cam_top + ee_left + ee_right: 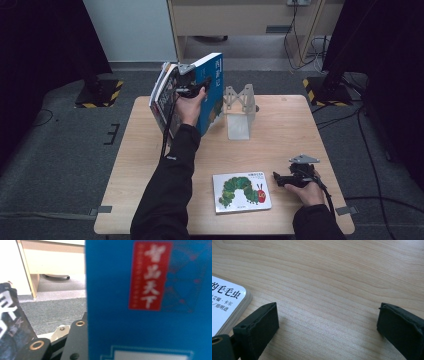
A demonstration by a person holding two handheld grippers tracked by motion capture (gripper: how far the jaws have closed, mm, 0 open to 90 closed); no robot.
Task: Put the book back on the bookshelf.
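Note:
My left gripper (196, 86) is raised over the table's back left and is shut on a tall blue book (214, 85) that stands upright. In the left gripper view the blue book's cover (150, 302) with a red label is close up, beside one black finger (77, 340). More books (161, 95) stand pressed against its left side, one with a dark cover (10, 325). A white caterpillar picture book (241, 191) lies flat at the front. To its right, my right gripper (276, 178) rests low on the table, jaws wide open (327, 315) over bare wood, with the book's corner (224, 305) beside them.
A pale bookend (239, 112) stands at the back middle of the wooden table (285, 130), just right of the held books. Stand feet with yellow-black stripes (100, 92) sit on the grey carpet behind both back corners. A wooden cabinet (240, 20) is beyond.

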